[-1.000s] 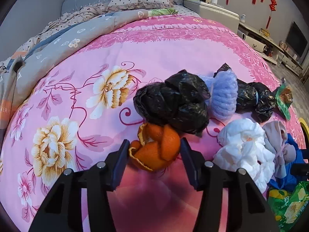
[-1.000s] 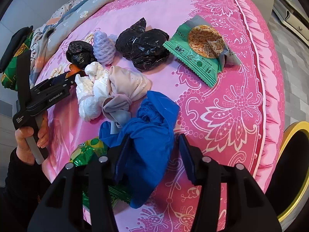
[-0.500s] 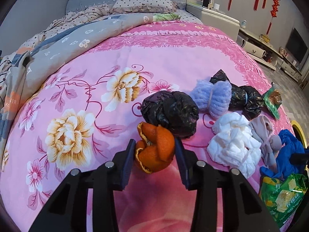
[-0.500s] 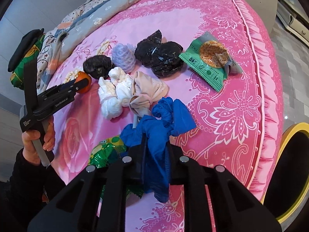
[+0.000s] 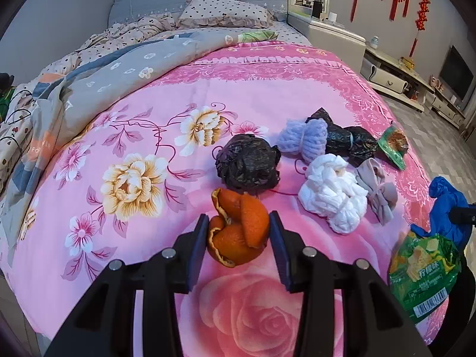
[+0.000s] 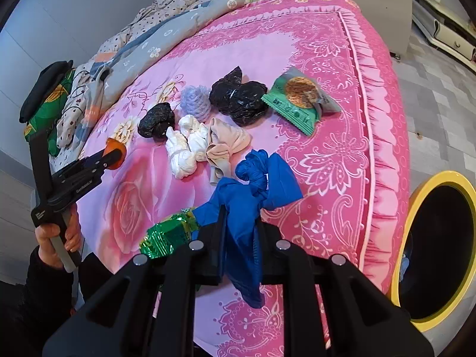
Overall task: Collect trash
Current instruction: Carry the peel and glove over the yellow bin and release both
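Observation:
My left gripper (image 5: 238, 232) is shut on an orange peel (image 5: 238, 232) and holds it just above the pink bedspread (image 5: 208, 89); the same gripper (image 6: 114, 156) shows in the right wrist view with the peel (image 6: 112, 144) at its tip. My right gripper (image 6: 239, 232) is shut on a knotted blue plastic bag (image 6: 253, 184), lifted off the bed; that bag (image 5: 446, 208) also shows in the left wrist view. Still lying on the bed are a black bag (image 5: 247, 163), a white bag (image 5: 333, 193), a lilac bundle (image 5: 306, 139), a beige bundle (image 5: 377, 190), and two green snack wrappers (image 5: 422, 270) (image 6: 297, 101).
A yellow-rimmed bin (image 6: 434, 250) with a dark inside stands on the floor beside the bed's right edge. A second black bag (image 6: 238, 98) lies near the lilac bundle. A grey quilt (image 5: 119, 65) and pillow (image 5: 223, 12) cover the far end. A person's hand (image 6: 56, 238) grips the left tool.
Both grippers closed and rose: the left one clamped the orange peel and lifted it, the right one pinched the blue bag and raised it off the bed.

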{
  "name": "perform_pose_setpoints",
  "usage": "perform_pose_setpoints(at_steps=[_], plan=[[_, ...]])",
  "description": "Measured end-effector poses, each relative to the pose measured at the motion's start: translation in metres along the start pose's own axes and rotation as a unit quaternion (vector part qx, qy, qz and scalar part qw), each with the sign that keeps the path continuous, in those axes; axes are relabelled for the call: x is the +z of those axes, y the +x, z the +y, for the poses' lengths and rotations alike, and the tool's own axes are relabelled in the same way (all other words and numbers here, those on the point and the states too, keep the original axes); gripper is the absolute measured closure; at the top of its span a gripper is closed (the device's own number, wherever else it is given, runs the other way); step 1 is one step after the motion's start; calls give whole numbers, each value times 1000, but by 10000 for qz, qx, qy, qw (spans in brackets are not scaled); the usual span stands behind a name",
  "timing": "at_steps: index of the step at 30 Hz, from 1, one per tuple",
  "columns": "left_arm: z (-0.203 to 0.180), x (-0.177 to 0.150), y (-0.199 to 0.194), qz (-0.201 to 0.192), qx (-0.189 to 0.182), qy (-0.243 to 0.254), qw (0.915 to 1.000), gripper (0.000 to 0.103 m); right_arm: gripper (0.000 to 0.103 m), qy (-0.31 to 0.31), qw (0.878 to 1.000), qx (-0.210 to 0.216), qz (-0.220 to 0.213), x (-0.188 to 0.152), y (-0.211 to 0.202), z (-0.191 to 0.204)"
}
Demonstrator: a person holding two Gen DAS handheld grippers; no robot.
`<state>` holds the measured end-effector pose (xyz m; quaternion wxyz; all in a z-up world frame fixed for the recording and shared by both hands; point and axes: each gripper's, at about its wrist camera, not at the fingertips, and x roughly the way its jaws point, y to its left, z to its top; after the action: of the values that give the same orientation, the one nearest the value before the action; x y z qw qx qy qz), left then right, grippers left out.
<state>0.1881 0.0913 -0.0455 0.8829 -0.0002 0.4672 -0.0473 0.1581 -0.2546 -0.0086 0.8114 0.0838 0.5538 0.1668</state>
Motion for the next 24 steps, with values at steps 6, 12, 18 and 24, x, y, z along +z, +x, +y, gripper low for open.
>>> perform_pose_setpoints(at_steps=[6, 12, 18, 24], plan=[[-21, -3, -18, -66, -144, 80, 9998, 64, 88, 92, 9997, -54, -207, -6, -23, -11], [-49, -1, -37, -165, -411, 139, 9989, 64, 88, 236, 9987, -99, -451, -10, -52, -28], [-86, 4, -51, -205, -720, 271, 9968, 64, 88, 372, 9971, -188, -637, -17, -76, -45], [-129, 11, -61, -225, -1032, 482, 9932, 64, 88, 531, 9944, -334, -851, -22, -103, -68]])
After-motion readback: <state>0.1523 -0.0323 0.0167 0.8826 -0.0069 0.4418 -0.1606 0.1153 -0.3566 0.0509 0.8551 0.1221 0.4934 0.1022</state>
